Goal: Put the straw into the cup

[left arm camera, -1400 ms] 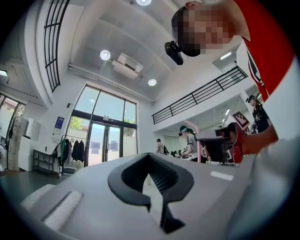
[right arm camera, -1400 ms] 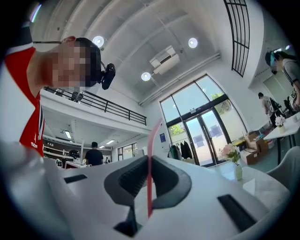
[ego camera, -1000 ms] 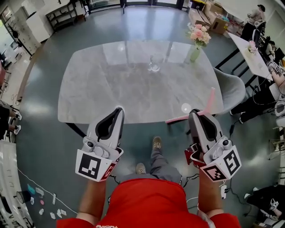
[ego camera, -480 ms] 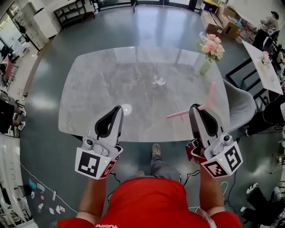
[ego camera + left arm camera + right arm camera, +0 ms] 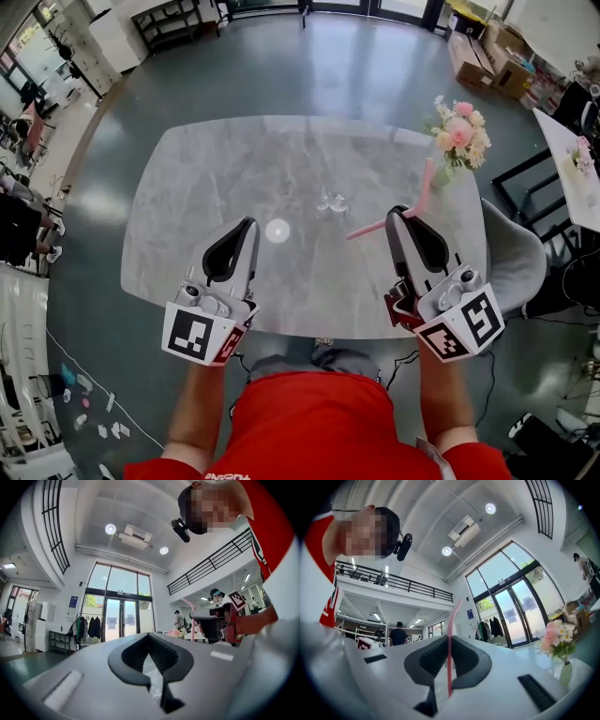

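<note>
In the head view, both tools have come forward from the near edge and now hang over the grey marble surface. That brings the pink bent plastic straw from well apart to near the small clear glass cup. The straw's free end points left, just near and right of the cup, so I judge the carry almost done, with tipping and lowering the straw into the cup left to do. The right tool grips the straw at its bend. The left tool hovers to the left, carrying nothing. The cup looks empty. At the far right, a pale green vase holds pink flowers.

In the left gripper view, the left tool has its jaws together with nothing between them.

In the right gripper view, the right tool is clamped on the straw, which stands up between the pads. The vase shows at the right.
</note>
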The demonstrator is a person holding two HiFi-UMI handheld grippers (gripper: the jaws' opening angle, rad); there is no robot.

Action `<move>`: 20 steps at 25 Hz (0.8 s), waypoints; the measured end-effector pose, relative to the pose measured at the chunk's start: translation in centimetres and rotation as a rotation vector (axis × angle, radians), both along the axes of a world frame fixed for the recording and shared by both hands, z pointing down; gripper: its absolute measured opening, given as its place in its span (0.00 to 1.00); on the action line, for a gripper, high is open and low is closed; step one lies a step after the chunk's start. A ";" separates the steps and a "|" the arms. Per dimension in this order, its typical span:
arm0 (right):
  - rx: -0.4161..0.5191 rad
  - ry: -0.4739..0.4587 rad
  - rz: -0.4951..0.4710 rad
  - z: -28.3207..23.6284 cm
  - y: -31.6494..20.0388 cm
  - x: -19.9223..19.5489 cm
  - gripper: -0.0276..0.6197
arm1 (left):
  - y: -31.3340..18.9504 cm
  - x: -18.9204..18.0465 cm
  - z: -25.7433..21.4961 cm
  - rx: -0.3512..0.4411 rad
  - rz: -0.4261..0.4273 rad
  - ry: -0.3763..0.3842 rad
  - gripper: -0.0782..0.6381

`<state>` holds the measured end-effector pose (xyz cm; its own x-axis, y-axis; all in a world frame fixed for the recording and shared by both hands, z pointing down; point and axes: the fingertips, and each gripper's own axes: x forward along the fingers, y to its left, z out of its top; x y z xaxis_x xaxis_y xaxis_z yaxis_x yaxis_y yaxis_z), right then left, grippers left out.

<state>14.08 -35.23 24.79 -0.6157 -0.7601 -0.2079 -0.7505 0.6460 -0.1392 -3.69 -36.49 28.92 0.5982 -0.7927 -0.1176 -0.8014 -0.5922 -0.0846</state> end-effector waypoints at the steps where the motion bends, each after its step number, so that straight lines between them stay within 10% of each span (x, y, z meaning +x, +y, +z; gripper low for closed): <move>1: -0.002 0.004 -0.004 0.1 -1.1 0.2 0.07 | -0.8 0.4 0.2 -0.006 -0.004 -0.004 0.12; 20: -0.165 0.179 0.152 12.8 -17.0 0.0 0.07 | -10.2 2.9 6.4 -0.115 0.061 -0.035 0.12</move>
